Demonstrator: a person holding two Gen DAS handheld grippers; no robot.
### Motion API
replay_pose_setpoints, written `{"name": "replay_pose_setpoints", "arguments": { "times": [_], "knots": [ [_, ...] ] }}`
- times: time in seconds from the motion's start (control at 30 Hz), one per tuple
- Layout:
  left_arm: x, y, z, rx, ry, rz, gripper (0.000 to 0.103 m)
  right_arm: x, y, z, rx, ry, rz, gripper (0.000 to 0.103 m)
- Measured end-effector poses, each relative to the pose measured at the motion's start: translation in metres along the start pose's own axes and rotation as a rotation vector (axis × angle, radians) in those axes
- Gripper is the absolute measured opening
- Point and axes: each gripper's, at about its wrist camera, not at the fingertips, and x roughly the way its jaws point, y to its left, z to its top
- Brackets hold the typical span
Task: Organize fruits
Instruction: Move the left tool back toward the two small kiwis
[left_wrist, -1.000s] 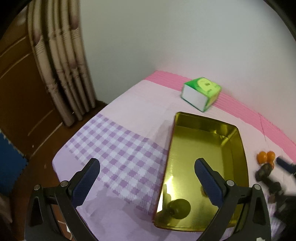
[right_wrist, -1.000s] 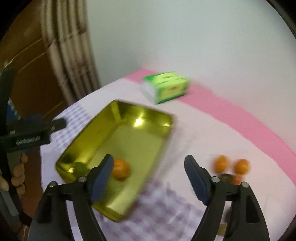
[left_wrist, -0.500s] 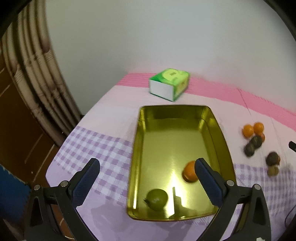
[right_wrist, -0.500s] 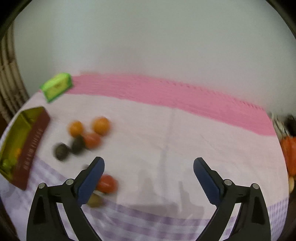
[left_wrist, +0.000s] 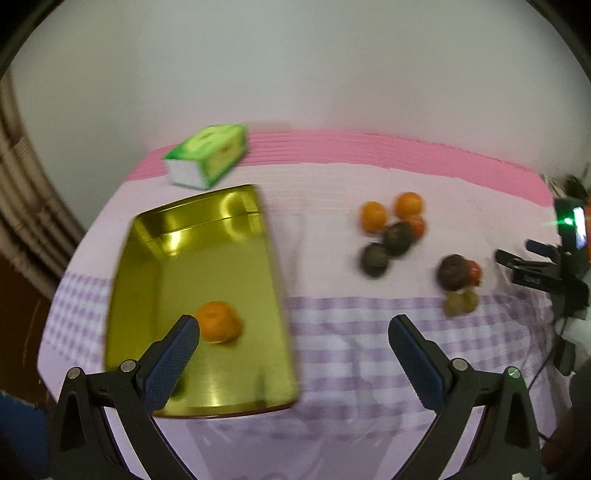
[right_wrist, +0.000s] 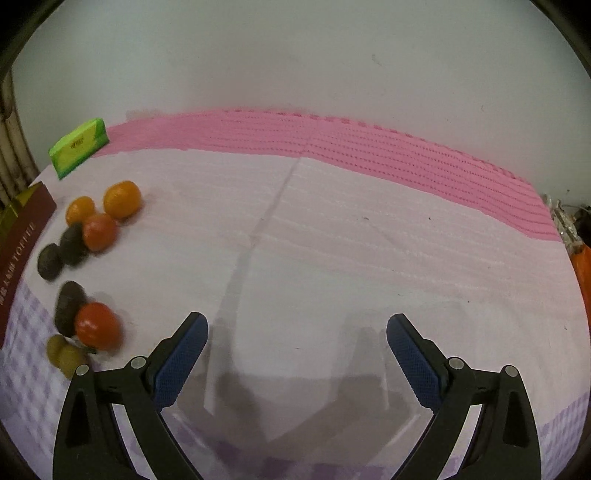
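Observation:
A gold tray (left_wrist: 236, 229) lies on the left of the cloth with one orange (left_wrist: 218, 326) in it. My left gripper (left_wrist: 291, 328) hangs open above the tray's right rim, its left finger close to that orange. Loose fruit lies to the right: two oranges (left_wrist: 373, 216), dark fruits (left_wrist: 397, 236), a red tomato (left_wrist: 474, 271) and small green fruits (left_wrist: 460, 302). My right gripper (right_wrist: 297, 328) is open over bare cloth. The same pile lies to its left, with the tomato (right_wrist: 96, 326) and a dark fruit (right_wrist: 68, 306) nearest.
A green tissue box (left_wrist: 207, 155) stands behind the tray by the pink strip (right_wrist: 332, 140) along the wall. The tray's maroon outer wall (right_wrist: 18, 251) shows at the left edge of the right wrist view. Cables and clutter (right_wrist: 569, 221) sit past the table's right end.
The left view has swung right, so the tray slid left and the loose fruit came into view. My right gripper left the tray, crossed right past the fruit pile, and its jaws spread wider.

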Motion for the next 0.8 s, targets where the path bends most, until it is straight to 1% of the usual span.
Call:
{"name": "replay_pose_setpoints", "arguments": {
  "times": [0.1,0.2,0.27,0.37,0.5,0.6,0.63,0.73,0.8],
  "knots": [
    [0.009,-0.032,0.003,0.044,0.008,-0.049,0.101,0.003,-0.006,-0.001,0.018,0.011,0.020,0.099],
    [0.020,-0.056,0.004,0.086,0.027,-0.080,0.101,0.006,-0.007,-0.001,0.008,0.013,0.026,0.103],
    [0.027,-0.073,0.004,0.104,0.049,-0.101,0.101,0.008,-0.011,0.000,0.005,0.015,0.055,0.103],
    [0.036,-0.095,0.003,0.135,0.065,-0.127,0.101,0.007,-0.014,-0.001,-0.013,0.008,0.071,0.103],
    [0.045,-0.114,0.003,0.150,0.078,-0.154,0.101,0.006,-0.017,-0.004,-0.015,0.004,0.073,0.103],
    [0.052,-0.124,0.003,0.137,0.086,-0.180,0.101,0.007,-0.017,-0.004,-0.015,0.005,0.073,0.103],
    [0.057,-0.128,0.002,0.133,0.102,-0.184,0.101,0.006,-0.017,-0.004,-0.015,0.005,0.073,0.103],
    [0.066,-0.135,0.003,0.135,0.126,-0.193,0.101,0.007,-0.017,-0.004,-0.015,0.005,0.073,0.103],
    [0.073,-0.138,0.005,0.126,0.136,-0.179,0.100,0.006,-0.017,-0.004,-0.015,0.005,0.073,0.103]
  ]
}}
